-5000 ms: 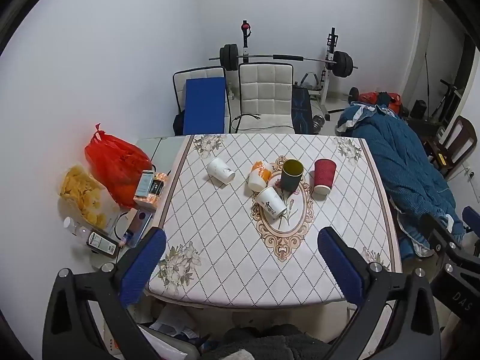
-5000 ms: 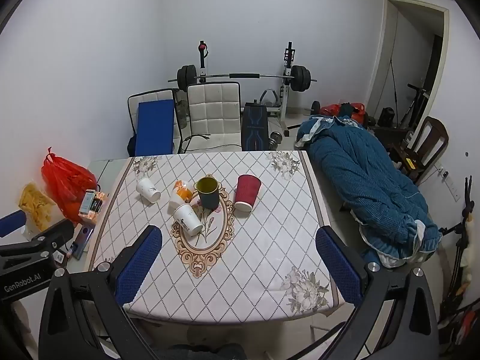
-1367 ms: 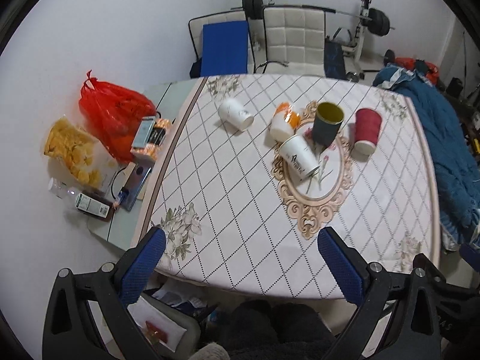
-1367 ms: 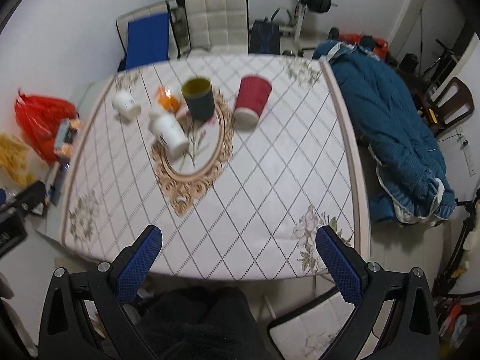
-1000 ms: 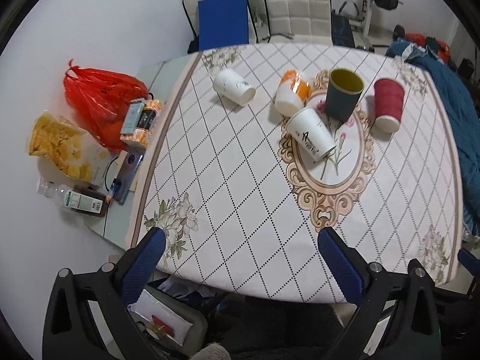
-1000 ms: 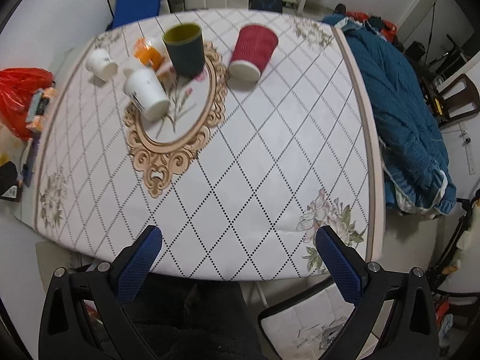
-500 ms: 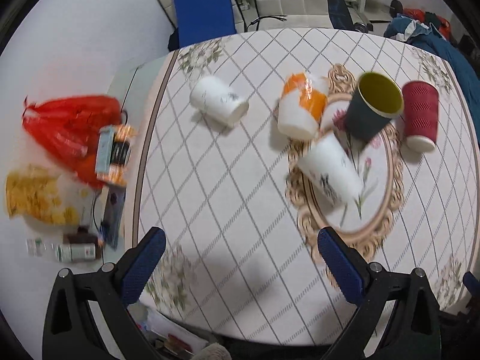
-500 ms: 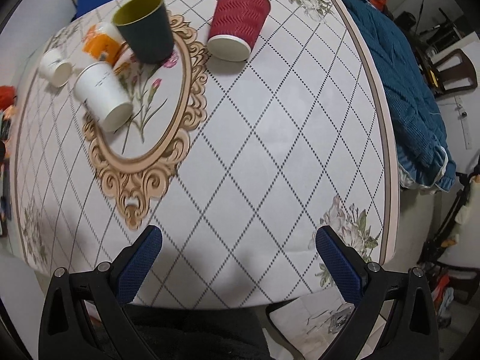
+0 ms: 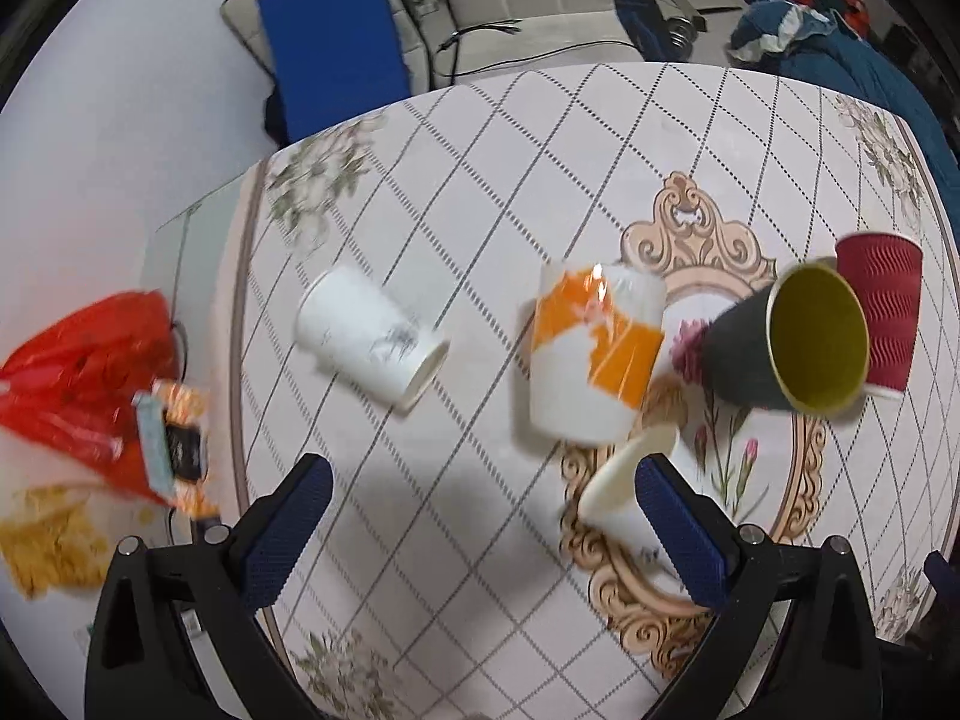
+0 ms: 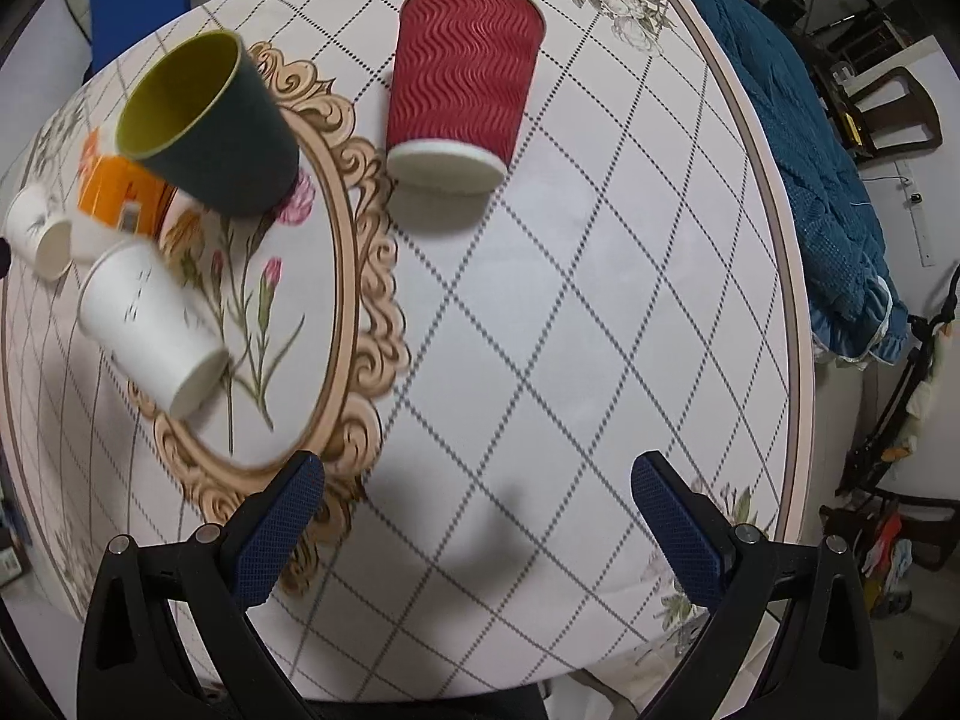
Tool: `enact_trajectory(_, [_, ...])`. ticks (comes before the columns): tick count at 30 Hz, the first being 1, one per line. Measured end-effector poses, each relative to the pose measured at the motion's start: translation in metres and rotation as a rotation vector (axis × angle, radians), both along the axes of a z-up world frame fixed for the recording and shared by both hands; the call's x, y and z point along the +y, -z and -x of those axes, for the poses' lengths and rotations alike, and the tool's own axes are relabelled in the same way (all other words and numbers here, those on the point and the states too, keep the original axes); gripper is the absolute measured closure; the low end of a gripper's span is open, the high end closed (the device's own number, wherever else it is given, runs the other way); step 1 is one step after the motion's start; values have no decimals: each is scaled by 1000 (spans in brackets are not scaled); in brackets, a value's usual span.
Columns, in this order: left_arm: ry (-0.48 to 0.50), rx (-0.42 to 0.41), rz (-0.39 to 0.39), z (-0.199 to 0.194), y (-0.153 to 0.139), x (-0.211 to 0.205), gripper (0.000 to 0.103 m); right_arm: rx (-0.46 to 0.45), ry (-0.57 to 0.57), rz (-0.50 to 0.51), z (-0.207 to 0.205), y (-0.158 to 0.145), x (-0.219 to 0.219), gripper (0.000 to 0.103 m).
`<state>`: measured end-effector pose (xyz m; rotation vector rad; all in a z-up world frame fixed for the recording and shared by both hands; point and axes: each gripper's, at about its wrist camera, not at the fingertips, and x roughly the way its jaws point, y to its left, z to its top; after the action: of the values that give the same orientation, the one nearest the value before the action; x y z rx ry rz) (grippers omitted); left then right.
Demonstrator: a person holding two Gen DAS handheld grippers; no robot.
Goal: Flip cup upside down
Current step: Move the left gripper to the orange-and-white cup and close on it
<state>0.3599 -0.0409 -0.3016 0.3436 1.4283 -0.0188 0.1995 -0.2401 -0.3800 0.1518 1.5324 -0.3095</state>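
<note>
- As seen from left wrist cam, we note left gripper (image 9: 477, 519) spread wide, empty, above table (image 9: 480, 192); dark cup (image 9: 786, 345) upright w/ mouth up, not yet flipped.
- Right wrist cam: right gripper (image 10: 477, 519) also apart, holding nothing; dark cup (image 10: 210, 126) untouched beside red cup (image 10: 459, 93), already inverted. We judge task barely begun.

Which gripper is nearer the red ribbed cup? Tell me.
Right. The right gripper hangs open, facing the red ribbed cup; the left gripper is over the white cups, with it far right.
</note>
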Motion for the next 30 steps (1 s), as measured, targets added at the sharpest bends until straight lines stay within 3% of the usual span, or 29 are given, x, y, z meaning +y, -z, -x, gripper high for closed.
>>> enact_trajectory(12, [127, 133, 29, -39, 56, -29, 0, 34, 28, 17, -35, 16, -2, 0])
enact_trajectory(19, [159, 156, 54, -44, 76, -39, 0, 50, 33, 19, -44, 26, 0, 0])
enact_trajectory(22, [155, 173, 114, -49, 80, -41, 0, 54, 33, 20, -47, 27, 1, 0])
enact_trajectory(28, [148, 181, 158, -57, 88, -42, 0, 60, 37, 22, -51, 28, 5, 0])
enact_trajectory(30, [144, 178, 172, -58, 90, -41, 5, 59, 37, 23, -51, 28, 6, 0])
